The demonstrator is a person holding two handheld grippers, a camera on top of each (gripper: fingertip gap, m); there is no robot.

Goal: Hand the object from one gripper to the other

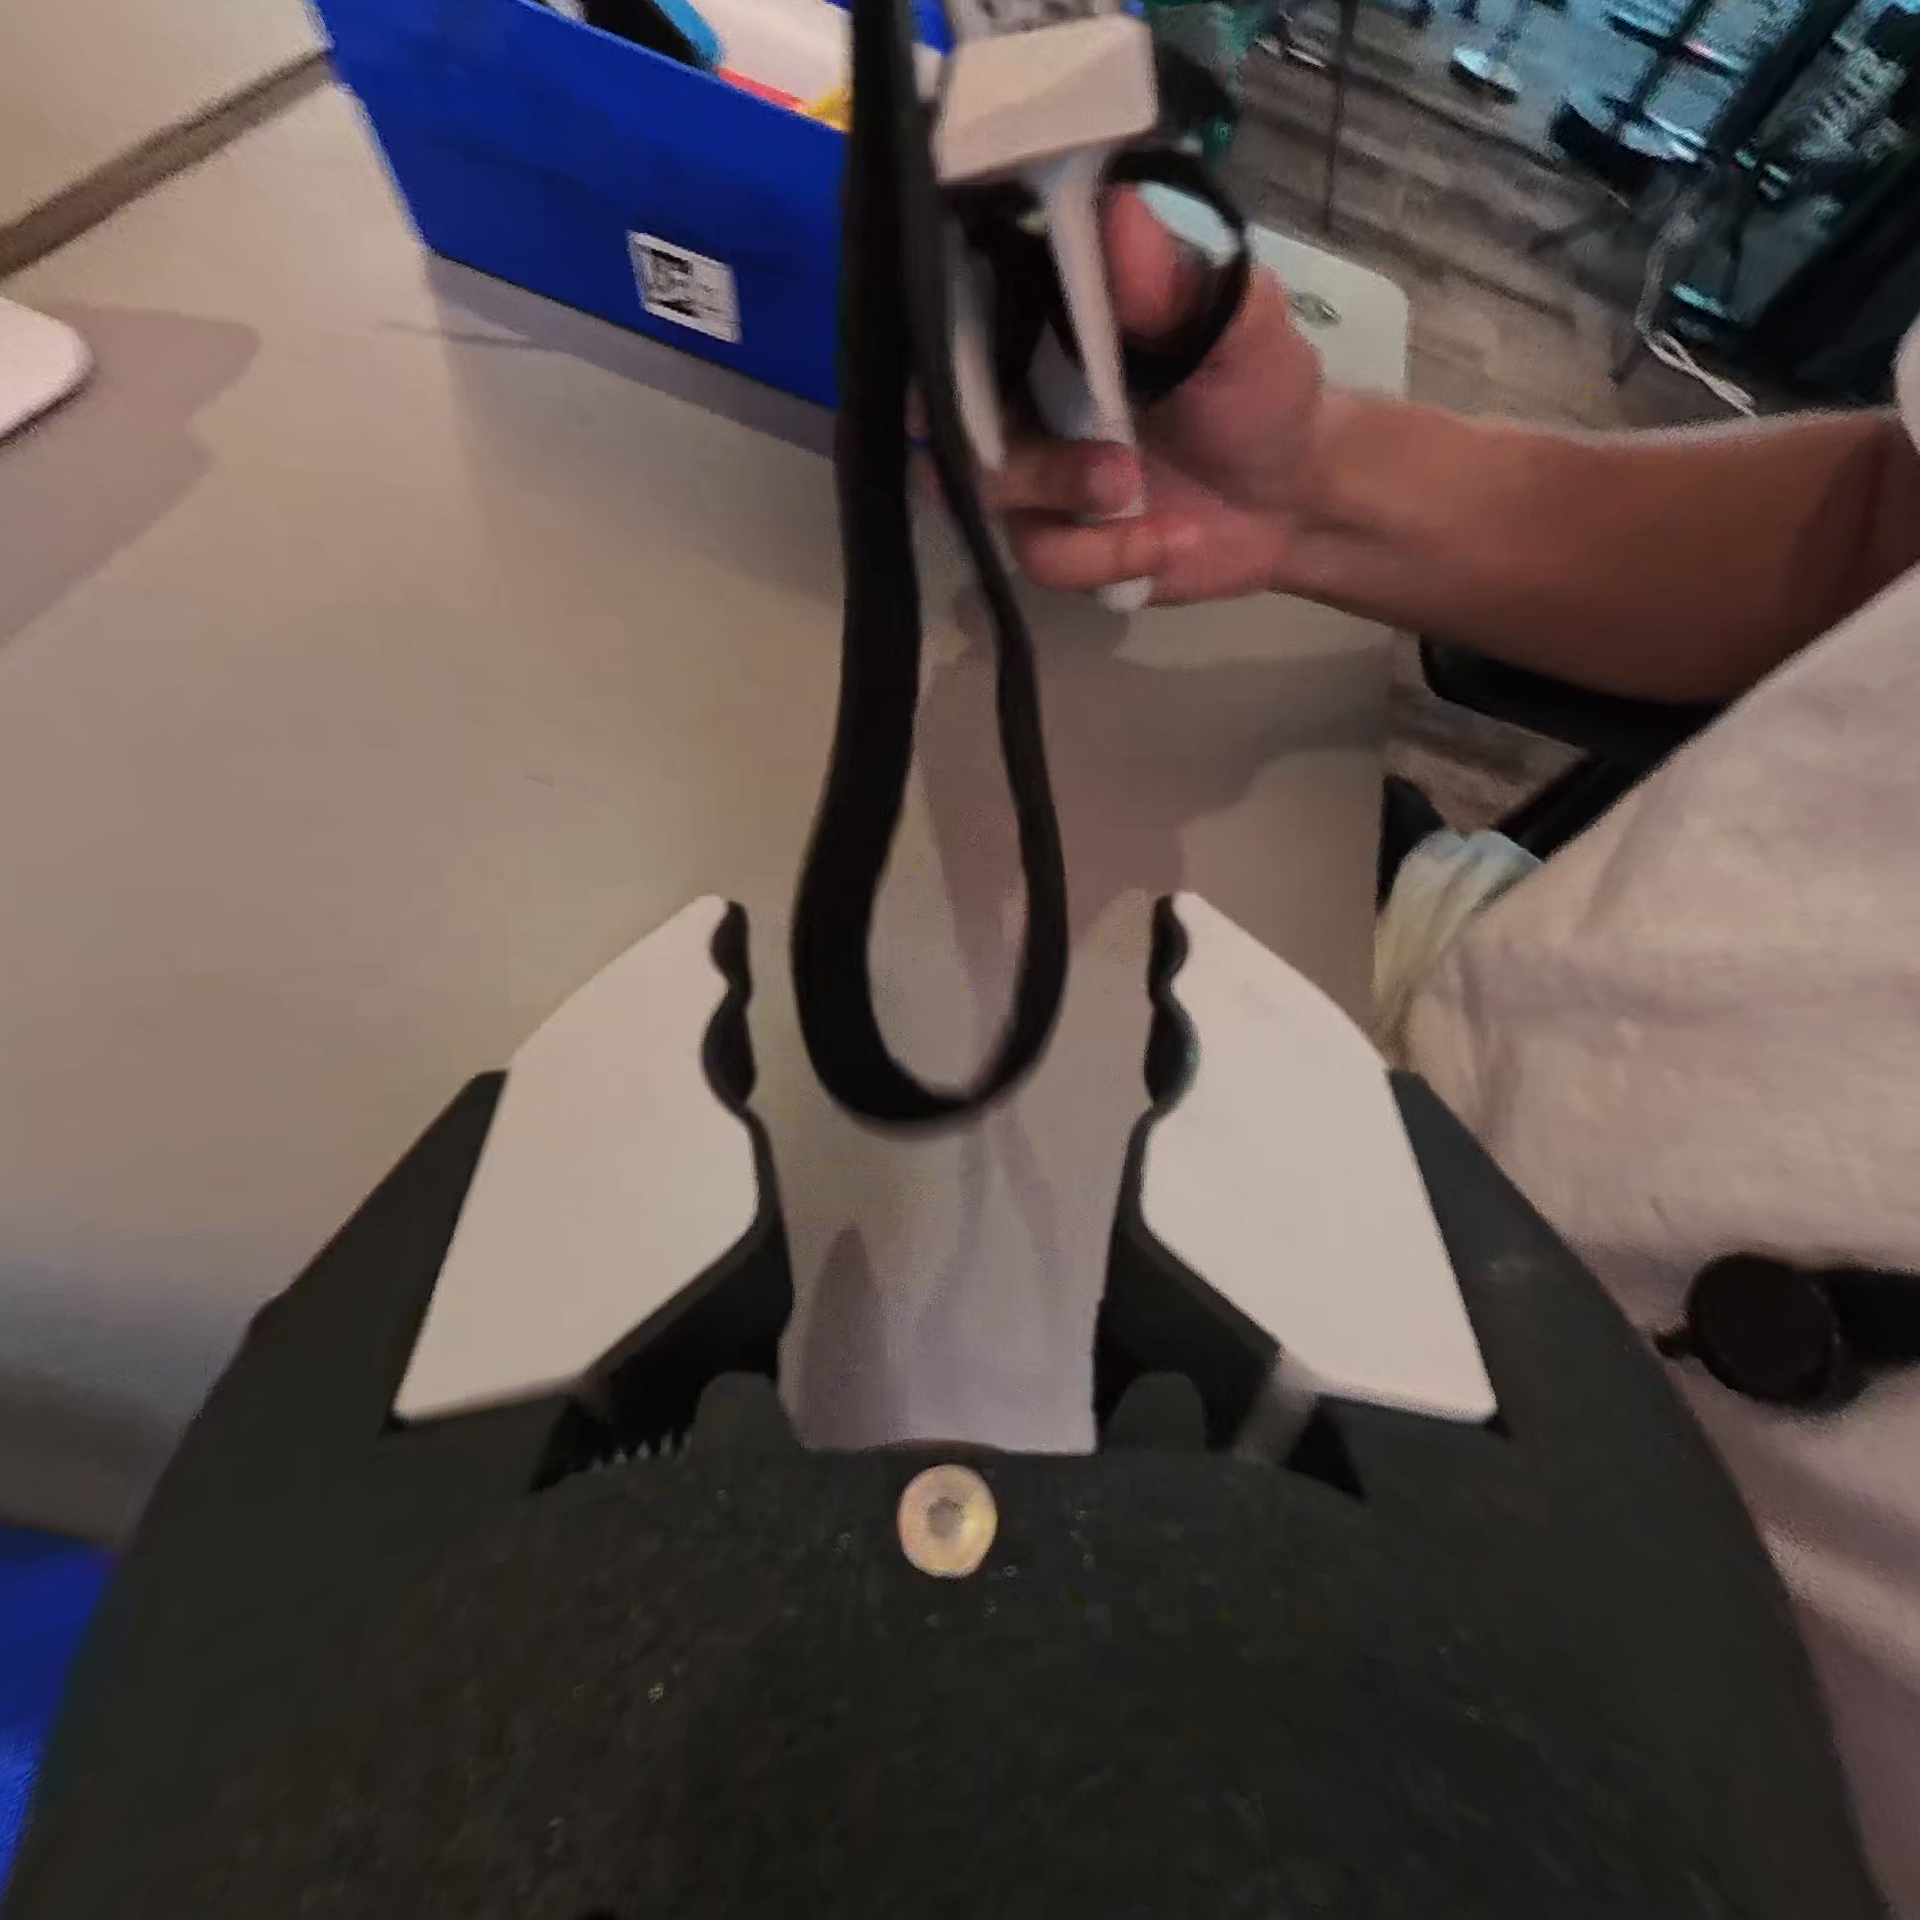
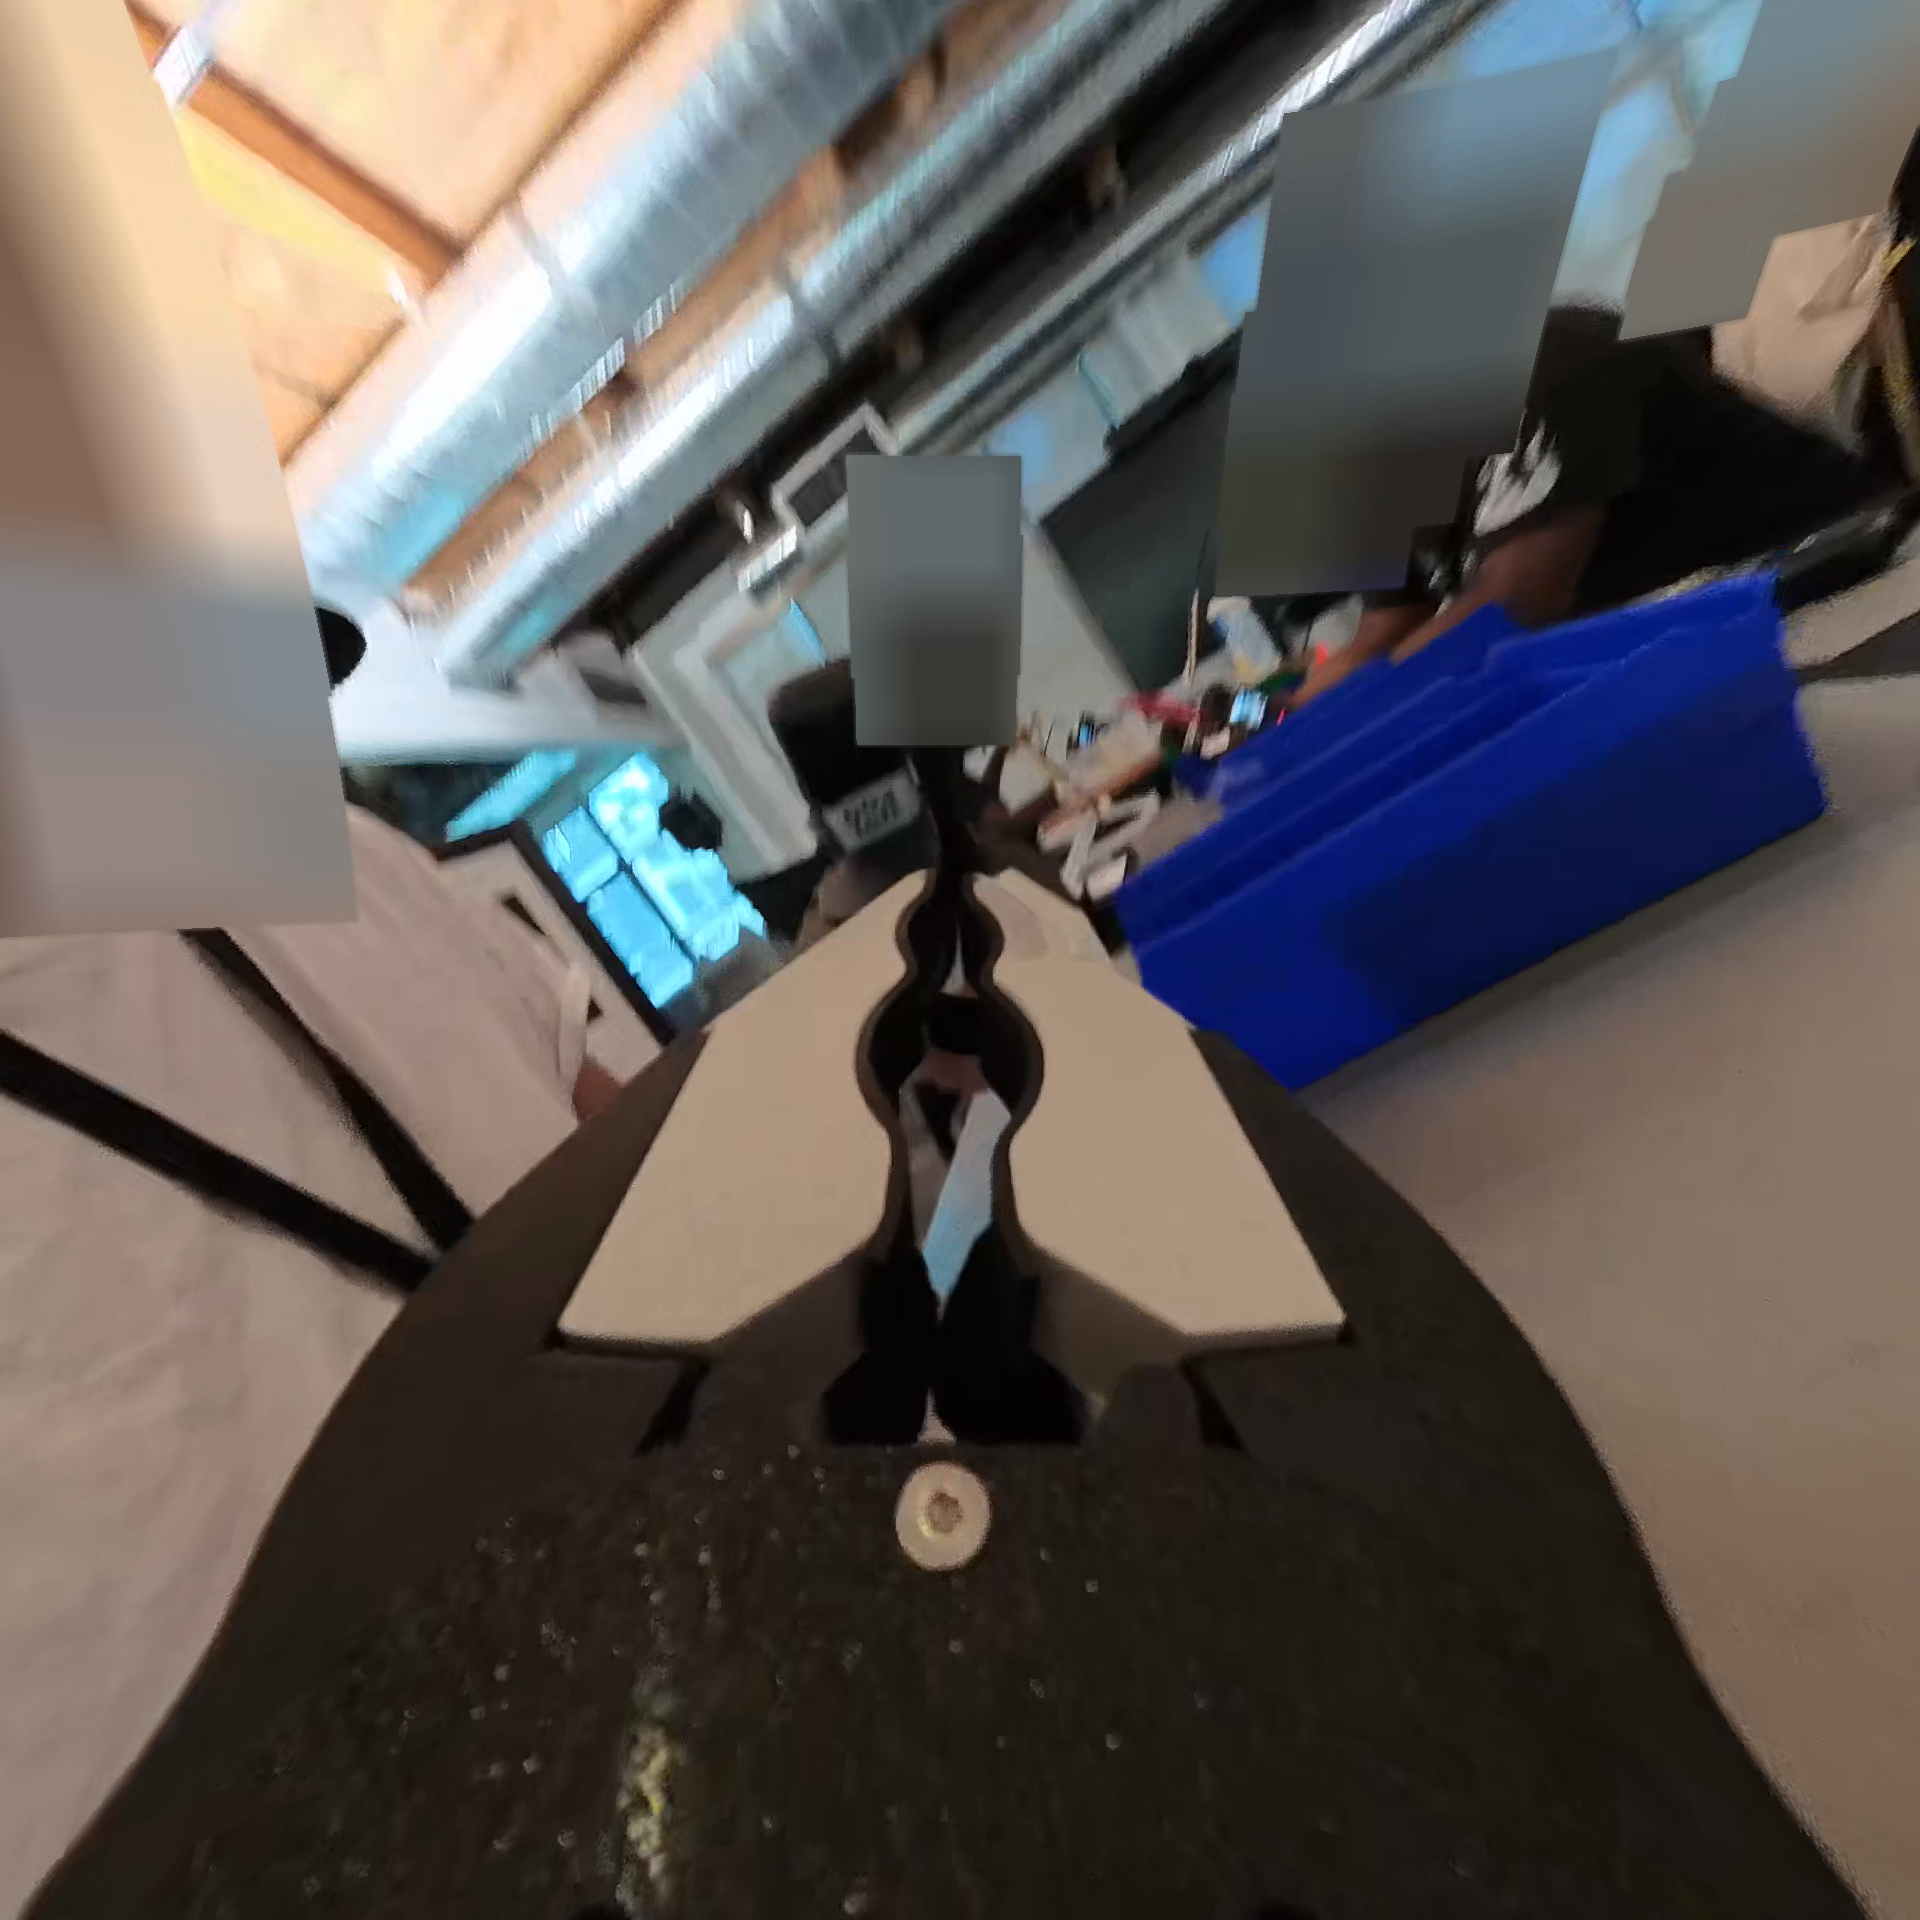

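Jaws of the left gripper stand apart around the hanging loop of a black strap, whose top the right gripper clamps above the tabletop.

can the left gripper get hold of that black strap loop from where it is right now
Probably yes. The left gripper is open, and the bottom of the black strap hangs between its fingers with nothing in the way. The right gripper is shut on the strap's upper part.
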